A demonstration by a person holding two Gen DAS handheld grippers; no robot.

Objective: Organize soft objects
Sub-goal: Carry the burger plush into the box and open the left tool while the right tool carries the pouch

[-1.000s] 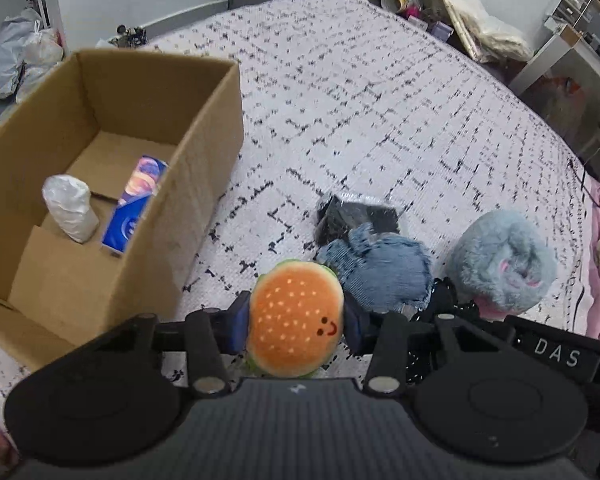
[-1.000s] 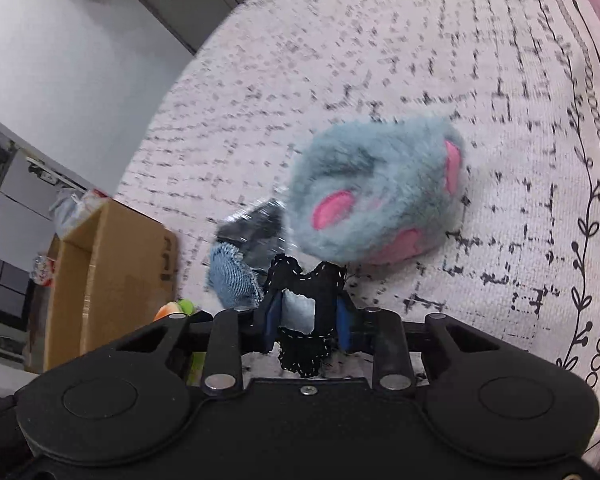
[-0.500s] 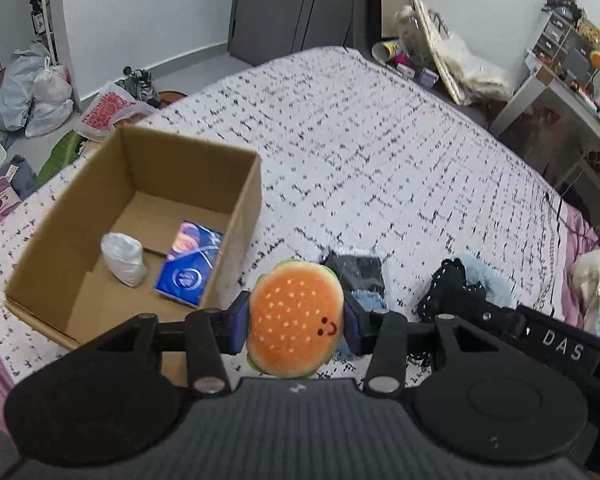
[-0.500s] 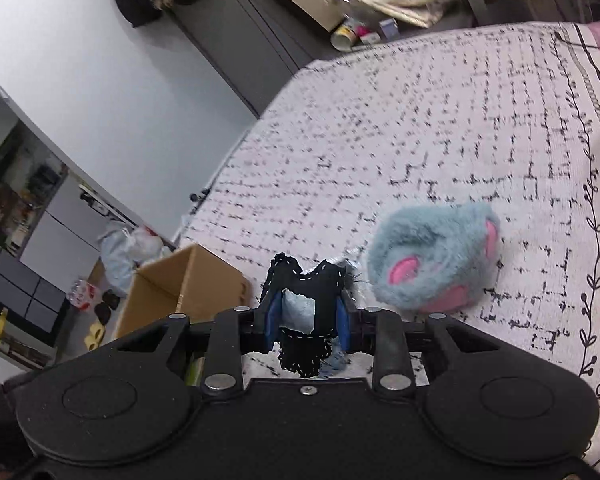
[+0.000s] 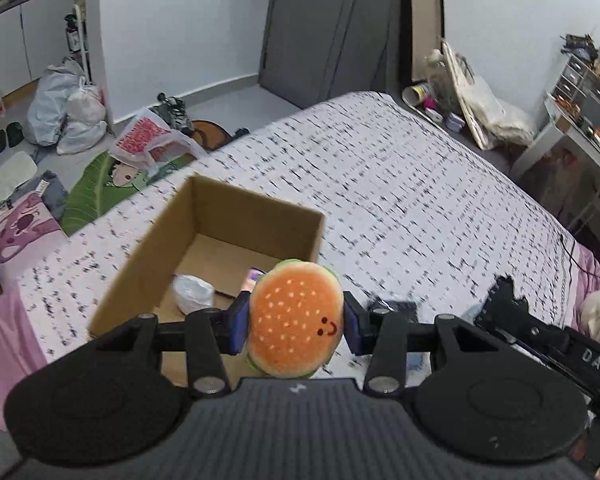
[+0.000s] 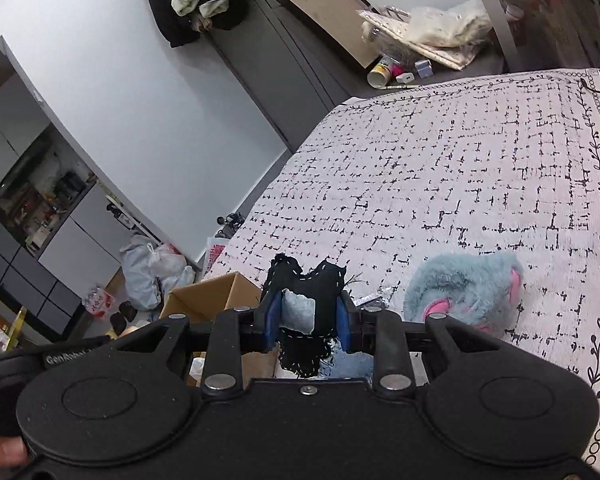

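Here, left gripper (image 5: 296, 326) clamps burger plush (image 5: 295, 318); right gripper (image 6: 307, 320), lettered "DAS", clamps black cloth (image 6: 306, 292).

- My left hand-held gripper (image 5: 296, 326) is full: the burger plush (image 5: 296, 316) fills the gap between the fingers.
- The cardboard box (image 5: 220, 216) just ahead is open on top, with its walls standing up around it.
- Inside, a white bundle (image 5: 192, 291) and a blue packet (image 5: 254, 274) lie toward the near right; the far floor is bare cardboard.
- My right hand-held gripper (image 6: 306, 316) is full too, pinching the black cloth piece (image 6: 308, 280).
- The blue fuzzy plush (image 6: 464, 290) lies on the bed (image 6: 460, 160) just to its right.
- Beyond that plush the bedspread is open.
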